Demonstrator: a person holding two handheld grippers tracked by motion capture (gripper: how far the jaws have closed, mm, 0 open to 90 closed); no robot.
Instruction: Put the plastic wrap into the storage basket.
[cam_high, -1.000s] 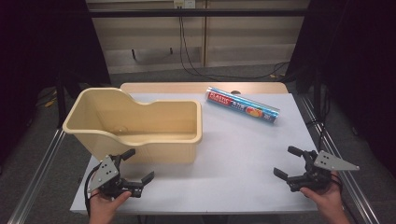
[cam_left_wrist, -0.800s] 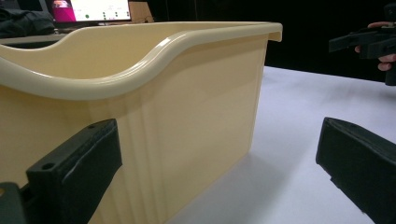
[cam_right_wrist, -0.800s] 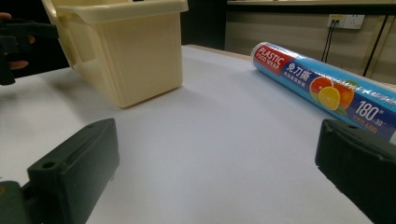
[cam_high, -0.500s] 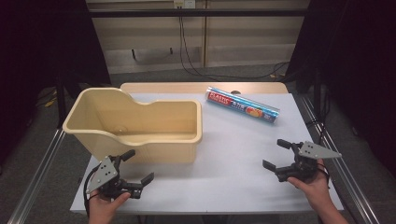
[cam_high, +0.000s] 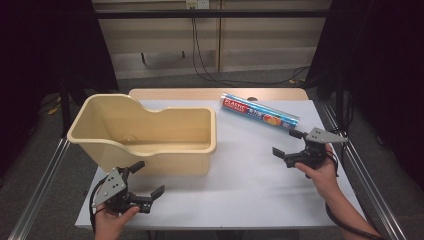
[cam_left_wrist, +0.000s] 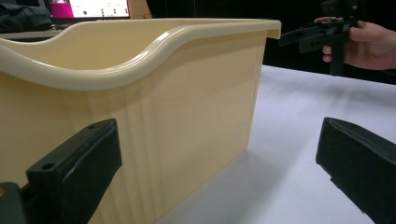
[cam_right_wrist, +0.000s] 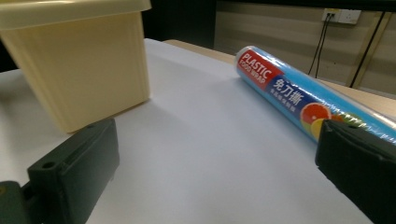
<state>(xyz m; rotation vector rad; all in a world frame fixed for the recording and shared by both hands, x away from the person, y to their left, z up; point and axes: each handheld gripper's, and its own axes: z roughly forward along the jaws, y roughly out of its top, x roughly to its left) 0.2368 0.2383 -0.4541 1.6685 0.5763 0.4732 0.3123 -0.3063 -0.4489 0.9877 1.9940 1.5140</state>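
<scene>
Both grippers gape empty; right gripper nears roll reading "PLASTIC FOOD WRAP"

Beside the left gripper, whose black jaws look matt and slightly grainy, stands a cream plastic tub, its smooth walls faintly ribbed and its rolled rim catching a soft sheen. Just ahead of the right gripper, with the same dull black plastic jaws and a flat grey plate of matt finish on top, lies a roll of plastic wrap in a glossy blue printed film. Under both grippers a white table cover looks smooth and matt, with a pale wooden edge at its far side.
</scene>
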